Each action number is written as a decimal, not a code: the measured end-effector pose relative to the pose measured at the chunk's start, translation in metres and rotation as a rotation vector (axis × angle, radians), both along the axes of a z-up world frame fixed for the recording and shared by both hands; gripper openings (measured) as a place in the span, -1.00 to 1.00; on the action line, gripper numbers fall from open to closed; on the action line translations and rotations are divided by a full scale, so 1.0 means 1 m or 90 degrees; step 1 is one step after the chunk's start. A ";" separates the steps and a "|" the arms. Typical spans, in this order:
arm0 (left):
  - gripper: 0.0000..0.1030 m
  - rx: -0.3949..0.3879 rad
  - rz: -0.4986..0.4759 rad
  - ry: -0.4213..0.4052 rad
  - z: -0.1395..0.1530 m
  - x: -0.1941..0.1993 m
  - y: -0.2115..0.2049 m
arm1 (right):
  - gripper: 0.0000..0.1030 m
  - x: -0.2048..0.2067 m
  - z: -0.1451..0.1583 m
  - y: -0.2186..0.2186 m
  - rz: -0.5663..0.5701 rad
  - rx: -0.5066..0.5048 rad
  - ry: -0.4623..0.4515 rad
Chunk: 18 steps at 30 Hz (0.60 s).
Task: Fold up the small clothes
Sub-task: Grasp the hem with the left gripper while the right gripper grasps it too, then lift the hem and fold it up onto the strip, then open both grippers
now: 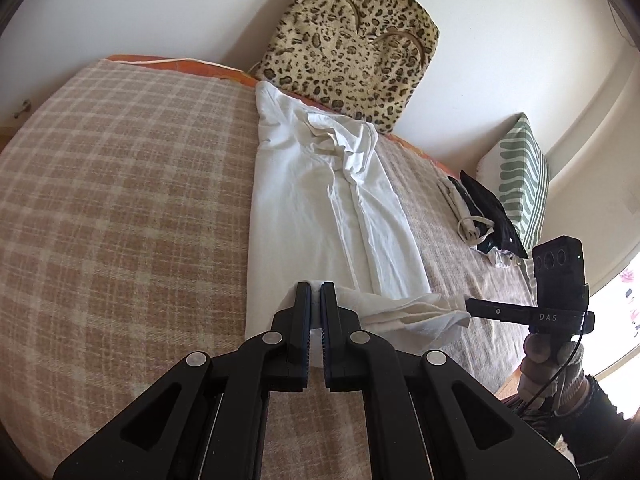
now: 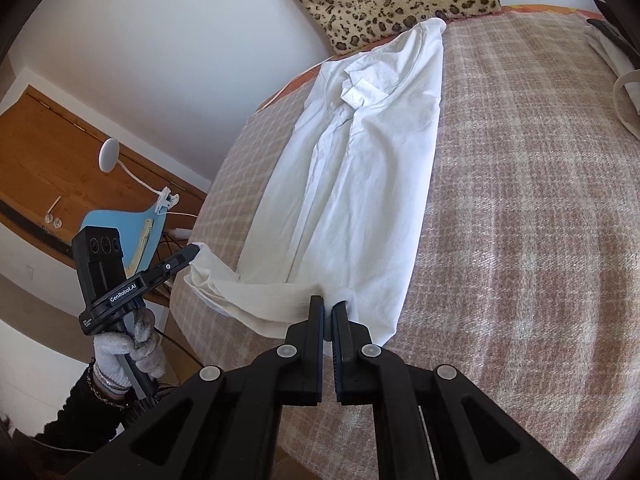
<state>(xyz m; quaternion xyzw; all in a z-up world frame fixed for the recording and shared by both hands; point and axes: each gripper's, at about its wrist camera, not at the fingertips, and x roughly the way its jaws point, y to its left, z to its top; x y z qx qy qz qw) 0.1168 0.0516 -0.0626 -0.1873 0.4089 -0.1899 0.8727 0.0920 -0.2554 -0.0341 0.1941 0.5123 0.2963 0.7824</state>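
A white shirt lies lengthwise on the plaid bed cover, sides folded in, collar at the far end by the wall. My left gripper is shut on its near hem at one corner. My right gripper is shut on the hem at the other corner. The hem stretches between them, lifted slightly off the bed. In the left wrist view the right gripper pinches the hem tip. In the right wrist view the left gripper does the same on the shirt.
A leopard-print cushion leans on the wall behind the shirt's collar. A green striped pillow and a pile of dark and white clothes lie to the right. A wooden door and a blue chair stand left of the bed.
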 end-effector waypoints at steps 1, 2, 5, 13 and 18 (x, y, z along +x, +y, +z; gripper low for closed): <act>-0.94 0.004 0.002 0.000 -0.001 0.004 0.000 | -0.98 0.004 0.000 0.001 -0.007 0.000 0.004; -0.94 0.007 0.003 0.002 -0.002 0.008 0.000 | -0.98 0.008 -0.001 -0.003 -0.012 0.000 0.007; -0.94 0.013 0.006 0.007 -0.007 0.021 -0.001 | -0.97 0.019 -0.002 -0.006 -0.021 -0.009 0.008; -0.94 0.029 0.002 0.018 -0.015 0.043 -0.007 | -0.97 0.041 -0.008 -0.003 -0.032 -0.017 0.018; -0.94 0.037 0.006 0.025 -0.022 0.048 -0.007 | -0.97 0.048 -0.015 -0.003 -0.042 -0.022 0.035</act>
